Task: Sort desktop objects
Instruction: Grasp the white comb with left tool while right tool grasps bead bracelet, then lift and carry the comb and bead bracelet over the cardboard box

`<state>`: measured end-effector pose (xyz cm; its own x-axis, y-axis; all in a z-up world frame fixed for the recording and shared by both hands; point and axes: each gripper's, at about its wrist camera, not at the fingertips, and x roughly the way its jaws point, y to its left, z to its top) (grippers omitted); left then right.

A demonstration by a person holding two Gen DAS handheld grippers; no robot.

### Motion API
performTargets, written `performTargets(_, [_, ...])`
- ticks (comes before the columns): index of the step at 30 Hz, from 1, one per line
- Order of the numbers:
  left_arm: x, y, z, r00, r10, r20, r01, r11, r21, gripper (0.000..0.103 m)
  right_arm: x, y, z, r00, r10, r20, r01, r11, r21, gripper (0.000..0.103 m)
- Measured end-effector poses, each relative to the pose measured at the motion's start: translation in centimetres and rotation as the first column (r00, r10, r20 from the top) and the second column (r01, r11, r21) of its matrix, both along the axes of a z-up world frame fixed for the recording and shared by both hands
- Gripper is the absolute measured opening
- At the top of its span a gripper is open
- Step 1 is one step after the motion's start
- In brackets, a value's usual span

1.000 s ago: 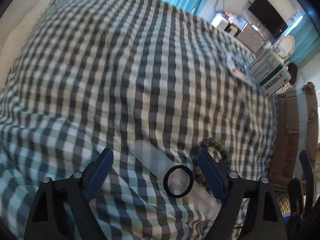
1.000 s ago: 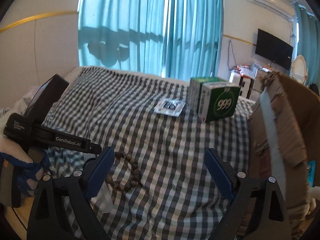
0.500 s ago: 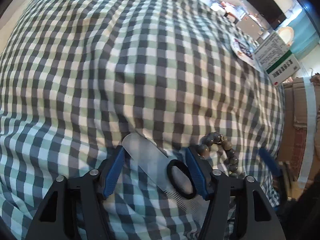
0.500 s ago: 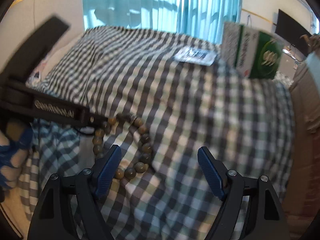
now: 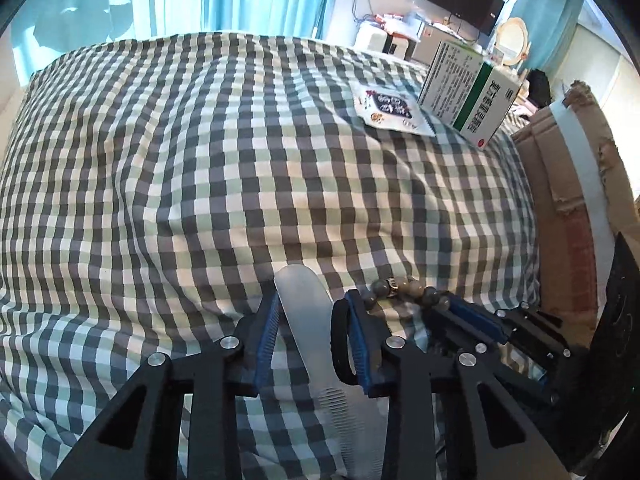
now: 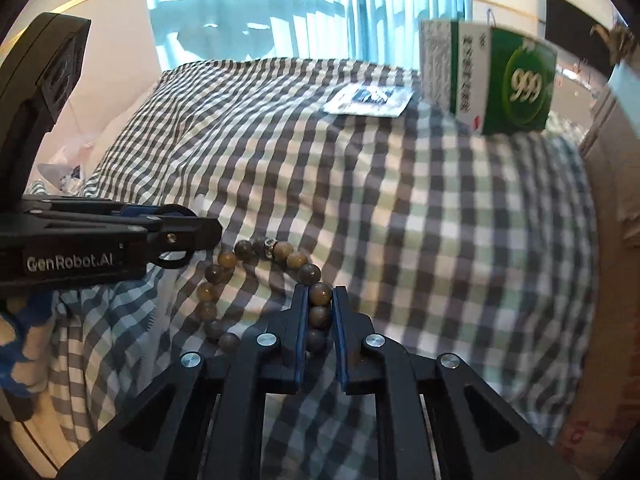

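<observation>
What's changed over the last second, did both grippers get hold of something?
Yes. The right gripper dropped onto the bead bracelet and shut on its beads. The left gripper, wide open before, is closing around the clear comb and its black hair tie. The green box and flat packet stayed put.

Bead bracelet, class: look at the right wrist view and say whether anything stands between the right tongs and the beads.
Nothing visible does. The right tongs are shut on the bead bracelet, with beads pressed between the blue pads. The left tongs, closing around a translucent comb, sit beside the loop's far-left beads, not in the way.
</observation>
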<state>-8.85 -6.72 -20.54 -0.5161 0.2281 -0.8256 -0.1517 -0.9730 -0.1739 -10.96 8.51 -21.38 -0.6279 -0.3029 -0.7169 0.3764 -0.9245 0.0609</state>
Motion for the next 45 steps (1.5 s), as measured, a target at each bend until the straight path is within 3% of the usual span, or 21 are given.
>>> performTargets(3, [-0.4,-1.2,1.1,1.0,0.01,-0.014,-0.01,1.0,0.027,0.031,0.1,0.7,1.3,0.999,-0.015,-0.03,0.015,1.0,0.026,0.011])
performTargets(9, [-0.4,-3.5,3.5,0.998,0.017,-0.059,-0.013,0.998,0.069,0.026,1.2,2.7,4.8,0.995,-0.045,-0.091,0.042,0.999,-0.033,0.011])
performTargets(11, [-1.8,-2.6,4.8,0.997,0.018,-0.079,-0.013,0.998,0.068,0.022,1.7,2.4,6.1,0.991,-0.049,-0.122,0.044,0.998,-0.04,0.011])
performTargets(12, [-1.7,-2.5,5.1,0.996,0.019,-0.09,-0.013,0.998,0.066,0.012,1.9,2.4,6.6,0.99,-0.05,-0.134,0.044,0.998,-0.043,0.011])
performTargets(22, [-0.1,0.5,8.6,0.979,-0.012,-0.204,0.025,0.998,0.061,0.006,4.9,3.6,11.5,0.965,-0.085,-0.249,0.064,0.994,-0.093,0.011])
performTargets(27, [1.2,1.2,10.3,0.969,-0.034,-0.245,0.042,0.999,0.025,0.004,6.6,4.7,13.8,0.947,-0.108,-0.303,0.075,0.99,-0.117,0.011])
performTargets(32, [1.3,1.4,9.9,0.978,-0.042,-0.203,0.044,0.999,0.006,0.004,8.0,5.4,15.3,0.933,-0.121,-0.339,0.078,0.987,-0.137,0.011])
performTargets(35, [-0.2,1.7,7.3,0.995,-0.027,-0.094,0.028,1.0,0.006,0.006,8.4,5.9,15.6,0.931,-0.124,-0.344,0.077,0.986,-0.149,0.011])
performTargets(38, [-1.5,2.1,4.1,1.0,-0.018,0.008,0.019,0.999,-0.043,0.02,8.6,6.4,15.9,0.926,-0.131,-0.353,0.079,0.984,-0.158,0.011])
performTargets(40, [-2.0,2.6,2.7,0.997,-0.042,0.064,0.043,0.999,-0.026,0.047,8.8,6.7,16.3,0.922,-0.137,-0.361,0.082,0.983,-0.164,0.011])
performTargets(42, [-2.2,3.1,2.1,0.995,-0.051,0.082,0.052,0.999,-0.012,0.057,9.1,7.1,16.7,0.918,-0.142,-0.37,0.083,0.982,-0.169,0.011])
performTargets(45, [-2.6,4.0,0.8,0.992,-0.05,0.118,0.058,0.996,-0.068,0.075,9.3,7.7,17.1,0.915,-0.145,-0.377,0.082,0.98,-0.179,0.011])
